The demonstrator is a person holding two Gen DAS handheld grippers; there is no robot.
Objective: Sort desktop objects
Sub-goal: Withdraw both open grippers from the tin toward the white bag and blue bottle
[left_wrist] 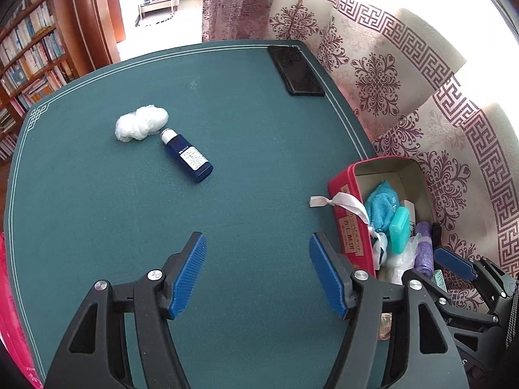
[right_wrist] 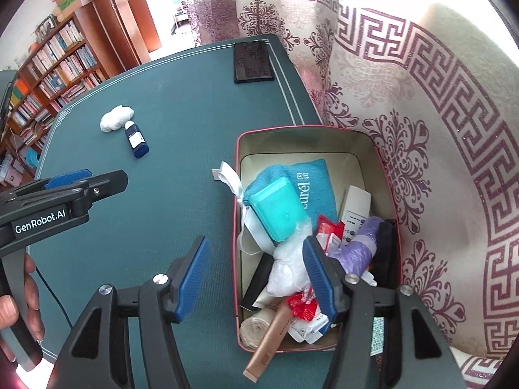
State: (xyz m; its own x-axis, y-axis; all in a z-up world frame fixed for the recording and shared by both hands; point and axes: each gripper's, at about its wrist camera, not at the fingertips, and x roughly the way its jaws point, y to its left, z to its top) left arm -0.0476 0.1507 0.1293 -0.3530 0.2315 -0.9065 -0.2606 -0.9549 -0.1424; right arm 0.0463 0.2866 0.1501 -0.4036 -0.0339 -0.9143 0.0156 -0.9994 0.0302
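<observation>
Sorting into the red box (right_wrist: 241, 149): blue bottle (left_wrist: 189, 157) lies on its side on the tabletop (left_wrist: 97, 210), well left of the box, cap touching a white wad (left_wrist: 141, 124). Left gripper (left_wrist: 258, 272) has its fingers wide and empty; approach across the bottle's body, clear of the wad. Right gripper (right_wrist: 256, 275) hangs over the box's near-left wall, part open, holding nothing. Phone (left_wrist: 295, 71) sits beyond the box. Box is crowded; the ribbon (left_wrist: 337, 202) drapes over its left rim.

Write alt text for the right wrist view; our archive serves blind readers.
The open right gripper hovers over the near edge of a red box crammed with toiletries. A blue bottle, white wad and phone lie on the green table.
</observation>
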